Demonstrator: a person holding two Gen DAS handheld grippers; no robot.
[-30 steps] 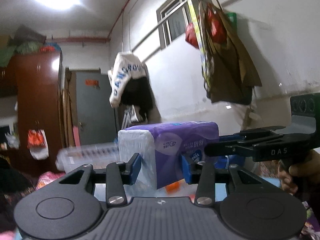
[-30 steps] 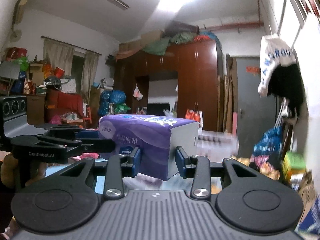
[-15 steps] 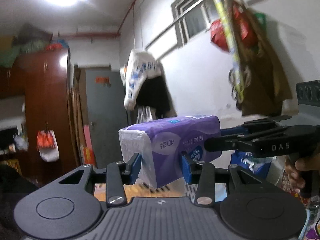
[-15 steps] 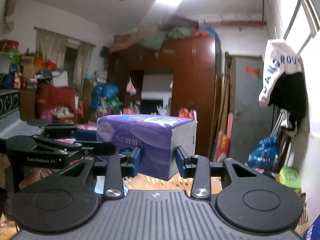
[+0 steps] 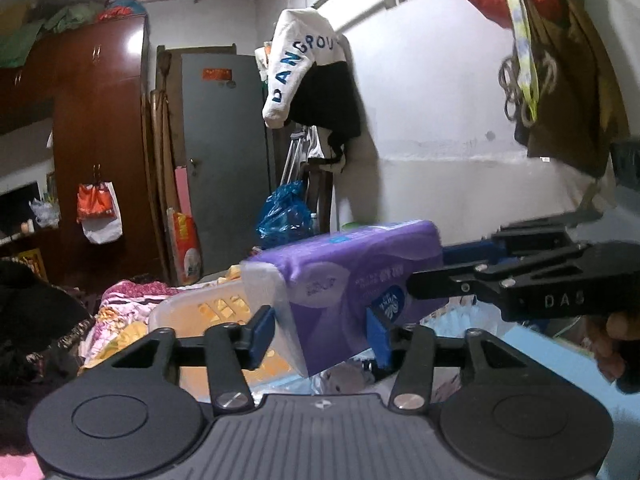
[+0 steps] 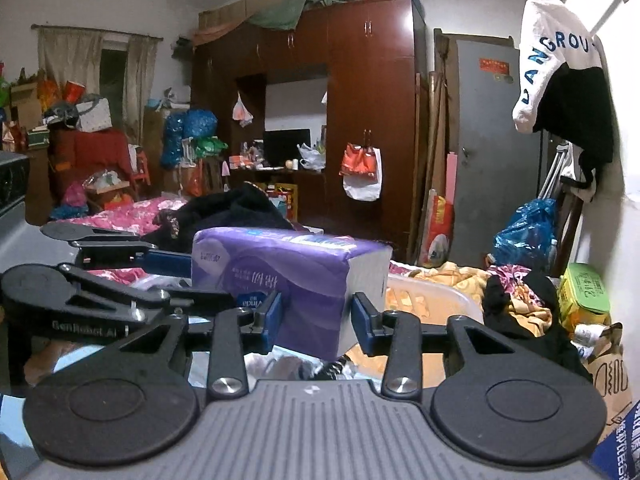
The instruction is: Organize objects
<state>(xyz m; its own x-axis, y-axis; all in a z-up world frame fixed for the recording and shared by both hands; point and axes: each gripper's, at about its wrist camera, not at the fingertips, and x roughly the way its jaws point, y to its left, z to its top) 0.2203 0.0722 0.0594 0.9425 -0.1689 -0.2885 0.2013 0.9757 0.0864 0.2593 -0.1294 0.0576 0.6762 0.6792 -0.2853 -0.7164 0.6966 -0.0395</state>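
A purple tissue pack [image 5: 344,280] is held in the air between both grippers. My left gripper [image 5: 320,330] is shut on its near end. My right gripper [image 6: 316,316] is shut on the same tissue pack [image 6: 288,276] from the other side. The right gripper's body shows at the right of the left wrist view [image 5: 540,284]; the left gripper's body shows at the left of the right wrist view [image 6: 100,296]. A white plastic basket [image 5: 200,308] lies just beyond and below the pack; its rim shows in the right wrist view [image 6: 436,292].
A bed with floral bedding [image 5: 120,304] and dark clothes [image 6: 240,212] lies below. A brown wardrobe [image 6: 360,120] and grey door [image 5: 224,152] stand behind. A blue plastic bag [image 5: 284,216], a green box [image 6: 584,292] and hanging bags [image 5: 560,60] line the right wall.
Both grippers have tilted down with the tissue pack, so the bed and the white basket have come into view below it. Both grips on the pack are unchanged.
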